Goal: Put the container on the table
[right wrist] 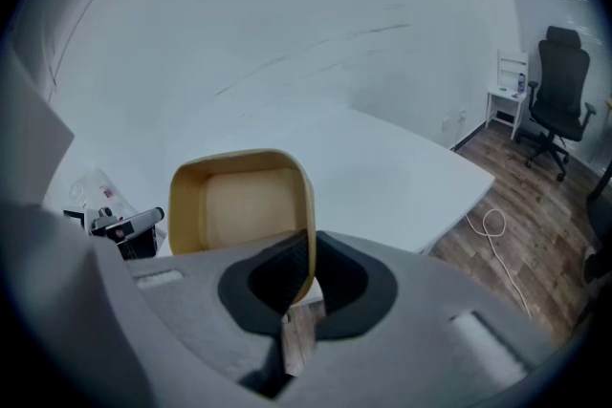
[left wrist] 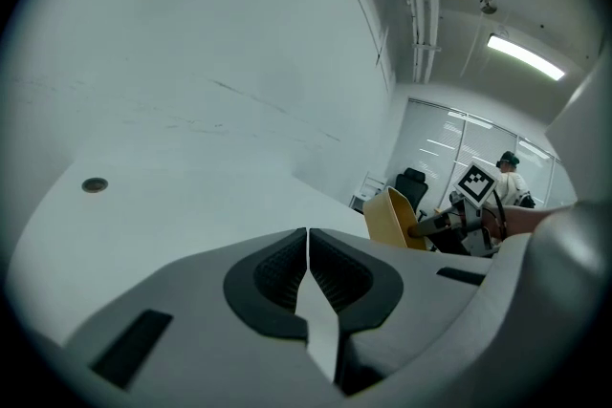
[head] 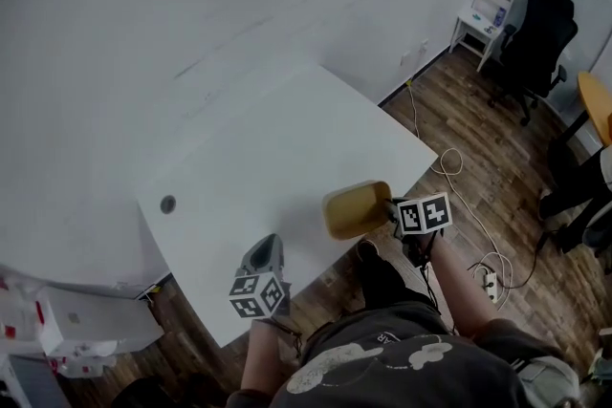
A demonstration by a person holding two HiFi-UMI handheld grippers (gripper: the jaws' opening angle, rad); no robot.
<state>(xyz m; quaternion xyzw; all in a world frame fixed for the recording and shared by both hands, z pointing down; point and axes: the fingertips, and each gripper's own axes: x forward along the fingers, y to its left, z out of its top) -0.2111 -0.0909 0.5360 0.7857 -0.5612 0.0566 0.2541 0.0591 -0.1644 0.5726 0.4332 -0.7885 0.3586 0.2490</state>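
**White office table, with a tan container held over its near edge**

A bare white table (head: 268, 148) stands by a pale wall on a wooden floor (head: 478, 158). The tan container (right wrist: 239, 205) is an open, empty tub with rounded corners. It hangs tilted over the table's near edge, its mouth turned toward the person. The right gripper (right wrist: 306, 282) is clamped on one thin side wall at the rim. The tub looks light and stiff, with smooth walls, so a one-wall pinch could let it swivel or slip. The rim seems the natural place to hold it. The left gripper (left wrist: 308, 272) hovers low over the table, jaws closed together and empty.
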